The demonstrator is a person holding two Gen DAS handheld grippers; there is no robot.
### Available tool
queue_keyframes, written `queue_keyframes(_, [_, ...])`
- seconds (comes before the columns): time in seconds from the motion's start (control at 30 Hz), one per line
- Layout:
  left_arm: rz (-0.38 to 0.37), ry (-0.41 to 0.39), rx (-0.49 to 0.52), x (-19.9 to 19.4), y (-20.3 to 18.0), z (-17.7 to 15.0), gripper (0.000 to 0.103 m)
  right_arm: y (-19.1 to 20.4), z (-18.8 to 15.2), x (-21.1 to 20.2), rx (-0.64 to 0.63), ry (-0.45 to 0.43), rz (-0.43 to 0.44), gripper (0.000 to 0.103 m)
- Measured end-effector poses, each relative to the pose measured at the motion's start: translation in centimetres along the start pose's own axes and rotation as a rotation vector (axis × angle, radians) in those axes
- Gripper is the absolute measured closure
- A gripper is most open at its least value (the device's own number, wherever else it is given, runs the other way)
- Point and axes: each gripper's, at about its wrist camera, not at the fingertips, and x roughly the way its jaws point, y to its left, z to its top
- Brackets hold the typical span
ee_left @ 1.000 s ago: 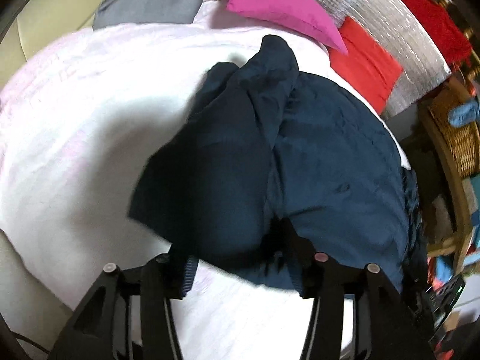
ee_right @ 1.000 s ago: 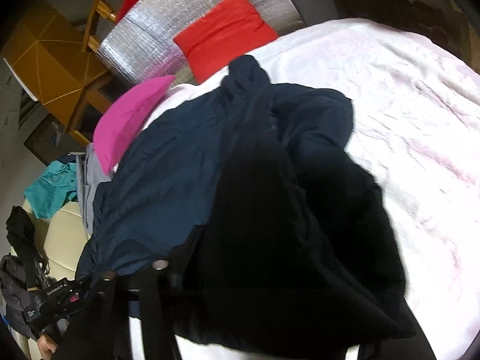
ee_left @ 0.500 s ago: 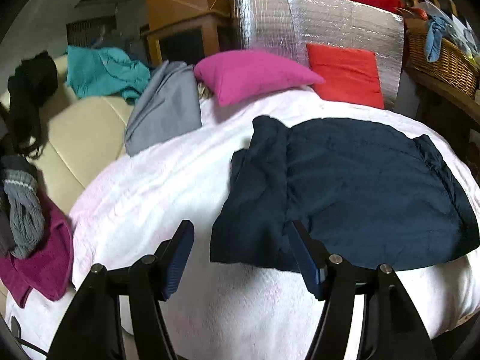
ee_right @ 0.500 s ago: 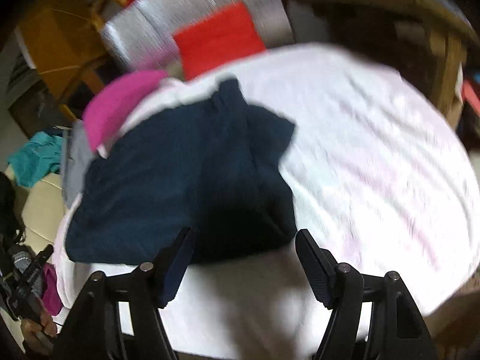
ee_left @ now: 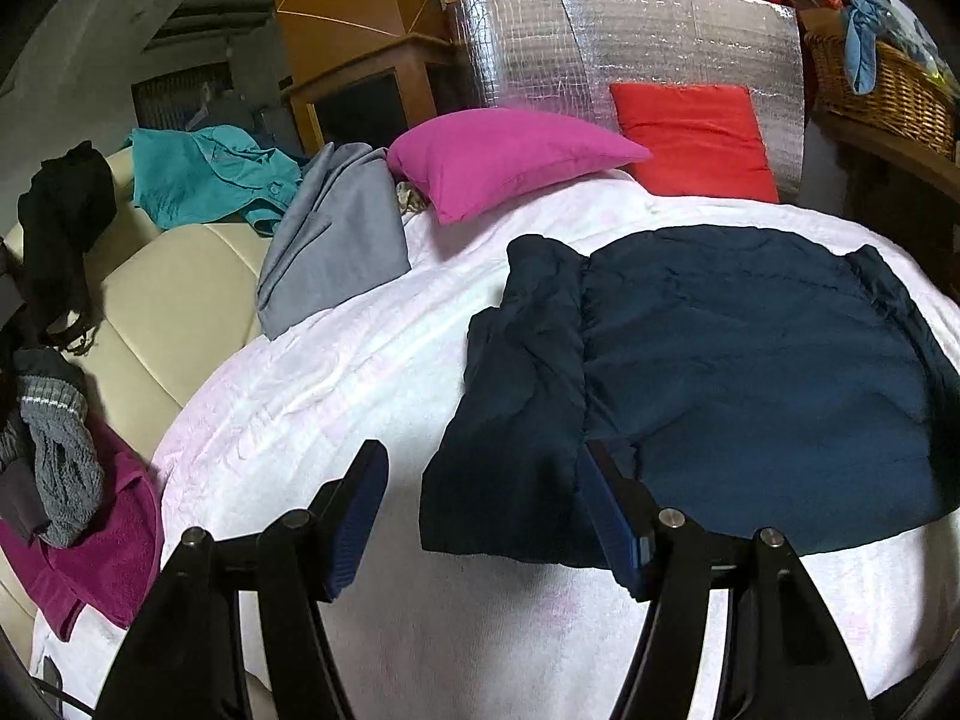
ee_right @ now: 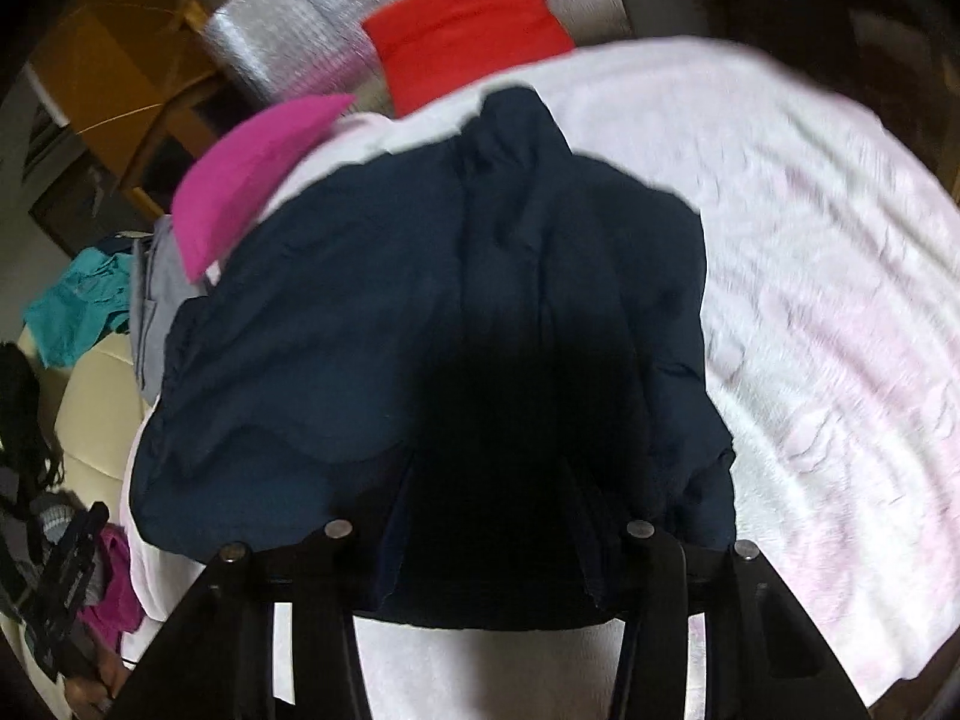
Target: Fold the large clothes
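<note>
A dark navy garment (ee_left: 720, 372) lies spread on the white cover (ee_left: 336, 396), with one side strip folded over along its left edge. My left gripper (ee_left: 483, 504) is open and empty, just in front of the garment's near left corner. In the right wrist view the same garment (ee_right: 420, 330) fills the middle. My right gripper (ee_right: 489, 516) is open, and its fingers lie over the garment's near edge in deep shadow. The fingertips there are hard to see.
A pink pillow (ee_left: 510, 156), a red cushion (ee_left: 690, 138) and a silver panel (ee_left: 630, 42) stand at the back. Grey cloth (ee_left: 336, 252) and teal cloth (ee_left: 204, 180) lie on the cream sofa (ee_left: 162, 294). A magenta towel (ee_left: 102, 552) lies at left. A wicker basket (ee_left: 882, 84) sits far right.
Both grippers let go of the navy garment and pulled back. The garment dropped flat on the cover. The right gripper has since moved close over its near edge again.
</note>
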Motion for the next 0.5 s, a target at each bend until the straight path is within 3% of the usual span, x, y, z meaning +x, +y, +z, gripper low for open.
queue_keyframes(0.23, [0.019, 0.024, 0.006, 1.5, 0.1, -0.5, 0.037, 0.0, -0.3, 1.7, -0.038, 0.006, -0.006, 0.054])
queue_keyframes(0.5, [0.026, 0.039, -0.012, 2.4, 0.5, -0.6, 0.037, 0.6, -0.9, 0.6, -0.058, -0.013, 0.005, 0.051])
